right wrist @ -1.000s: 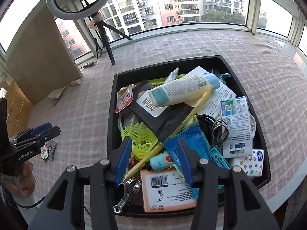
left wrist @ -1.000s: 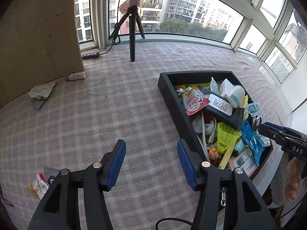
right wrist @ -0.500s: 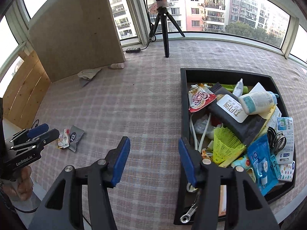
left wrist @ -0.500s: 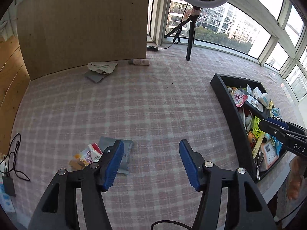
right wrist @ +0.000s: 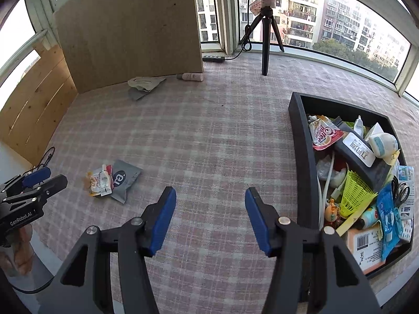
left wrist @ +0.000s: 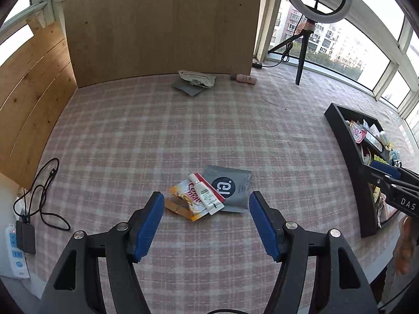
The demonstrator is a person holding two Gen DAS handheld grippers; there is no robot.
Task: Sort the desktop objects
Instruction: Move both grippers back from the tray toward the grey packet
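Note:
A small pile lies on the checked cloth: a grey pouch point(left wrist: 230, 188), a white tube point(left wrist: 207, 196) and an orange coffee sachet point(left wrist: 183, 201). My left gripper point(left wrist: 207, 222) hovers just short of the pile, jaws still opening, nothing between them. My right gripper point(right wrist: 210, 214) is over bare cloth between the pile point(right wrist: 112, 180) and the black tray point(right wrist: 303, 162), jaws also opening and empty. The tray is crammed with several items, among them a yellow-green shuttlecock point(right wrist: 353, 196) and a white bottle point(right wrist: 383, 144).
A tall cardboard panel point(left wrist: 162, 26) and wooden boards point(left wrist: 28, 89) stand at the back left. A crumpled cloth point(left wrist: 196, 79), a small pink bottle point(left wrist: 246, 78) and a ring-light tripod point(left wrist: 301, 60) stand at the rear. A cable and power strip point(left wrist: 18, 251) lie at the left edge.
Both grippers have swung left, away from the tray toward the small pile, and their jaws have widened. The pile now sits right in front of the left gripper.

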